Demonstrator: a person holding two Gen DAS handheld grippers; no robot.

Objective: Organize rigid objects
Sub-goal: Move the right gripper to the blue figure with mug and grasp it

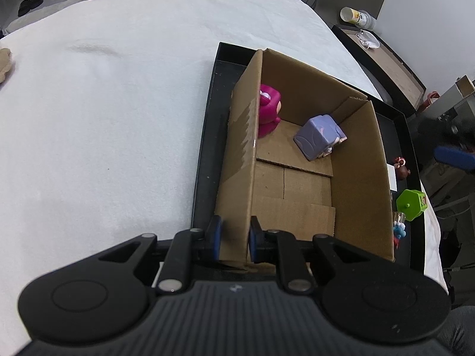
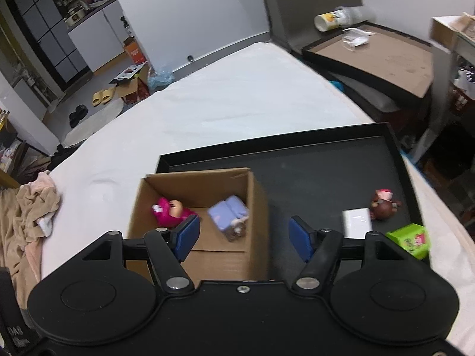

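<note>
An open cardboard box (image 1: 353, 163) stands in a black tray (image 1: 204, 148) on a white table. Inside lie a magenta toy (image 1: 268, 109) and a lilac cube toy (image 1: 319, 139). My left gripper (image 1: 234, 237) is shut on the box's near left wall. My right gripper (image 2: 243, 234) is open and empty, above the box (image 2: 219, 255), which shows the magenta toy (image 2: 169, 212) and lilac toy (image 2: 230, 215). On the tray (image 2: 320, 178) right of the box sit a brown figurine (image 2: 384, 204), a white block (image 2: 356, 222) and a green cube (image 2: 411, 240).
The green cube (image 1: 411, 204), brown figurine (image 1: 402, 169) and a small blue-red toy (image 1: 399, 230) lie between box and tray rim. A beige cloth (image 2: 29, 216) lies at the table's left edge. A second tray (image 2: 374, 59) stands off the table on the right.
</note>
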